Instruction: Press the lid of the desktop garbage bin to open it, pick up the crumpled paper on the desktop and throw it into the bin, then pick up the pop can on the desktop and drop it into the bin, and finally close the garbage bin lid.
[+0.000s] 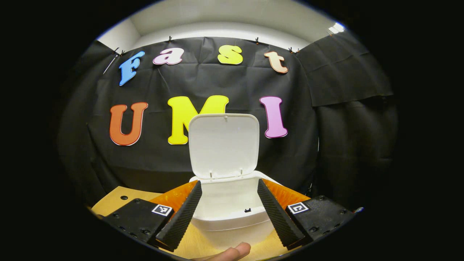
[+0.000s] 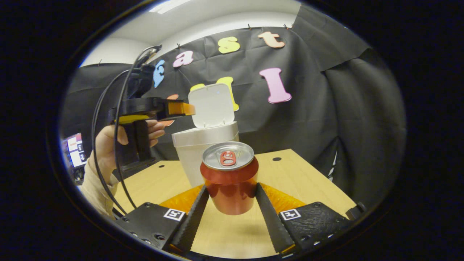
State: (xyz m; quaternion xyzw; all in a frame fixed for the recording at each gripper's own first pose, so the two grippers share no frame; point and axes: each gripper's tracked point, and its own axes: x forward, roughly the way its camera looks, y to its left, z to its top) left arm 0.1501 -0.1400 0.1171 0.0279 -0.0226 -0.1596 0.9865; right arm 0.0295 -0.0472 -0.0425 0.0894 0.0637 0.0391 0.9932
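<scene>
The white desktop garbage bin (image 2: 197, 152) stands on the counter (image 2: 308, 181) with its lid (image 1: 223, 145) upright and open, the upright red pop can (image 2: 230, 179) before it.

The garbage bin (image 1: 232, 214) is plain white all over, body and raised lid (image 1: 224, 145) alike, with one small dark mark on the inner wall at about 5 o'clock. The pop can (image 2: 230, 185) has a glossy red body, a silver top, and a red pull tab. The wooden desktop (image 2: 308, 177) is pale yellow-tan with a faint grain and a few small dark round holes. The left gripper (image 2: 181, 108), at 10 o'clock from the can, has a black body with translucent orange and yellow parts; black cables loop from it. The sleeve (image 2: 95, 188) below the hand (image 2: 119, 141) holding it is cream.
</scene>
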